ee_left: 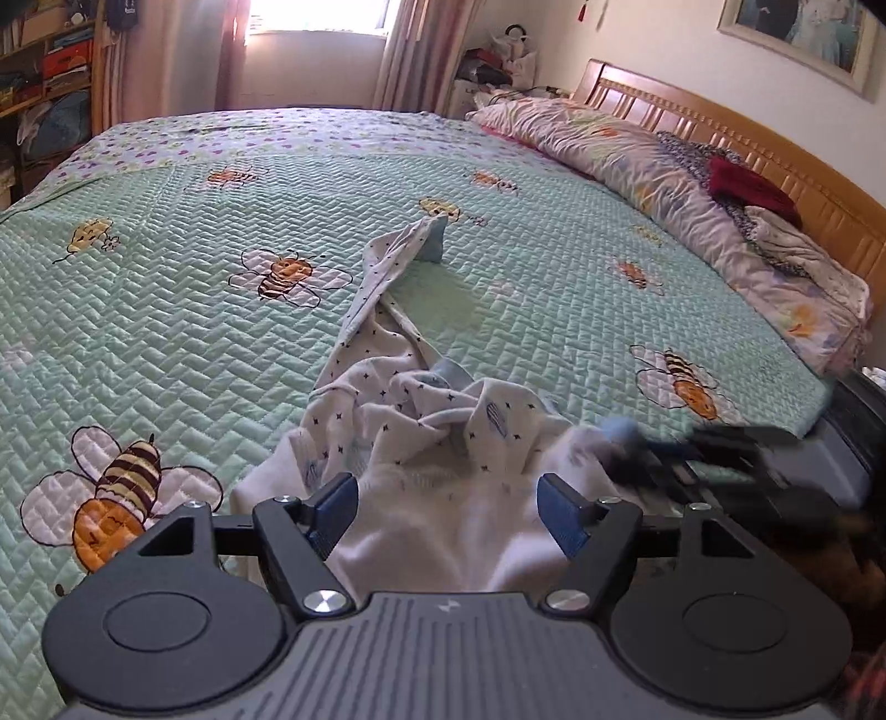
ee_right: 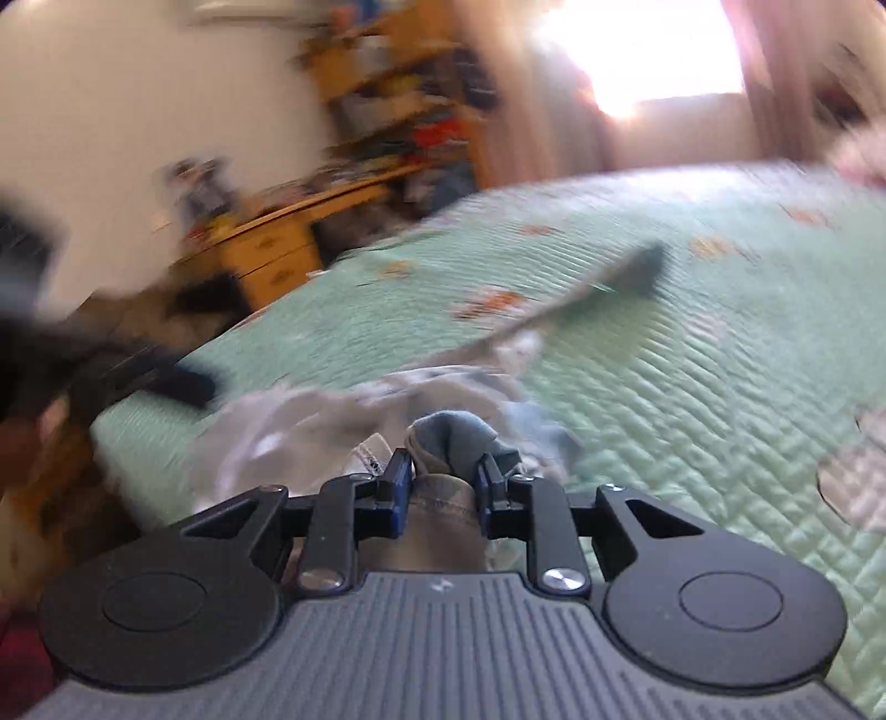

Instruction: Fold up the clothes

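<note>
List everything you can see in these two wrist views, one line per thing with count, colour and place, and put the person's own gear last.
Garment: one, white with small dark stars and blue cuffs, crumpled at the near edge of the bed, one limb stretched away.
Quilt: one, mint green with bee pictures, covering the bed.
Rolled duvet: one, pale pink floral, along the headboard side.
Clothes pile: one heap, dark red, patterned and white, on the duvet.
Headboard: one, orange-brown wood, far right.
Shelves: one unit, wooden, far left.
Window: one, bright, between pink curtains.
Framed picture: one, on the wall.
Left gripper: black, blue fingers open over the garment.
Right gripper: black, fingers shut on a blue cuff.
</note>
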Demonstrator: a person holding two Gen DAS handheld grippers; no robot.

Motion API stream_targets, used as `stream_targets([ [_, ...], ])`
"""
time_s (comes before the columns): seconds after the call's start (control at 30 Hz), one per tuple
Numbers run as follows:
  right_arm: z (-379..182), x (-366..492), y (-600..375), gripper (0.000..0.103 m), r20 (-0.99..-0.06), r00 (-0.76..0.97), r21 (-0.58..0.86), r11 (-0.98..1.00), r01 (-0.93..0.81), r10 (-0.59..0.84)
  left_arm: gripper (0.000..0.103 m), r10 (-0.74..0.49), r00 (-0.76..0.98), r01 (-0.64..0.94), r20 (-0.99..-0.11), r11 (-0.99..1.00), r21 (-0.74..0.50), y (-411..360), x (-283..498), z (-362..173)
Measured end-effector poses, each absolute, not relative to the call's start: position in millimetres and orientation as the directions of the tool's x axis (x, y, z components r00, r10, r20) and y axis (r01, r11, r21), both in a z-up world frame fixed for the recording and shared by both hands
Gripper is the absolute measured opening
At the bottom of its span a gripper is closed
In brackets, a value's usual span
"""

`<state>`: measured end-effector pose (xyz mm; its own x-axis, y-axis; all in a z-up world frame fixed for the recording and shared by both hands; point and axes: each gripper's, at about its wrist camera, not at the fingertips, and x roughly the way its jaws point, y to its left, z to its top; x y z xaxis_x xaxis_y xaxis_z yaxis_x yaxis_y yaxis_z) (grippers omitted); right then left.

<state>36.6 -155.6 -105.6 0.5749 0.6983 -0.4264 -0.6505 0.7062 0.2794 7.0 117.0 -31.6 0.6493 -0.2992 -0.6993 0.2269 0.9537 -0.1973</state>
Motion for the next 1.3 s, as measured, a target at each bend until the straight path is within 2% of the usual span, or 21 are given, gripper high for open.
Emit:
stream_targets([
  [0.1,-107.2,17.7,-171.3,0.023,-0.43,0.568,0.252,0.697,-0.671,0.702,0.074,-0.289,0.637,0.24,-0.715,0.955,-0.173,104.8,17.9,-33.0],
  [0.27,-122.4,9.2,-207.3,0.023,-0.459,0.596,0.31,0.748,-0.587,0.659,0.074,-0.288,0.623,0.308,-0.727,0.945,-0.111,77.0,29.6,-36.6],
  [0.57,-138.0,-2.0,-202.0,0.022,-0.467,0.569,0.354,0.733,-0.581,0.677,0.079,-0.255,0.614,0.437,-0.747,0.898,0.053,21.1,54.2,-46.3],
  [0.7,-139.5,0.0,-204.5,0.023,-0.466,0.572,0.375,0.736,-0.563,0.675,0.081,-0.216,0.552,0.429,-0.806,0.902,0.052,5.9,87.0,-63.7],
  [0.77,-140.6,-0.1,-205.9,0.024,-0.466,0.577,0.383,0.741,-0.551,0.671,0.072,-0.198,0.497,0.417,-0.845,0.908,0.033,0.5,103.5,-76.5],
  [0.8,-141.0,-0.3,-206.3,0.024,-0.466,0.58,0.384,0.743,-0.548,0.668,0.049,-0.2,0.462,0.408,-0.864,0.913,0.007,-0.1,109.9,-83.8],
  [0.83,-141.3,-0.5,-206.5,0.024,-0.466,0.583,0.382,0.746,-0.546,0.666,0.02,-0.213,0.437,0.395,-0.874,0.918,-0.027,0.9,114.1,-88.5],
  [0.87,-141.4,-0.7,-206.9,0.025,-0.465,0.588,0.383,0.749,-0.542,0.663,0.009,-0.23,0.418,0.378,-0.879,0.924,-0.062,2.7,117.1,-91.9],
  [0.9,-141.7,-0.7,-207.9,0.025,-0.462,0.592,0.386,0.751,-0.536,0.66,0.004,-0.242,0.416,0.361,-0.876,0.929,-0.085,4.7,118.4,-93.7],
  [1.0,-143.0,1.4,-213.5,0.031,-0.45,0.611,0.411,0.759,-0.505,0.651,0.001,-0.241,0.486,0.341,-0.84,0.937,-0.072,6.6,115.1,-81.3],
  [1.13,-142.9,8.4,-225.2,0.032,-0.417,0.642,0.478,0.756,-0.446,0.643,0.0,-0.26,0.609,0.328,-0.749,0.943,-0.06,2.6,120.9,-27.3],
  [1.2,-138.5,12.7,-229.0,0.032,-0.398,0.657,0.501,0.752,-0.429,0.64,0.0,-0.279,0.689,0.334,-0.669,0.941,-0.05,-3.4,123.5,17.2],
  [1.3,-127.0,16.0,-230.9,0.032,-0.361,0.677,0.5,0.746,-0.439,0.641,0.0,-0.326,0.81,0.356,-0.487,0.934,-0.032,-14.7,110.2,99.0],
])
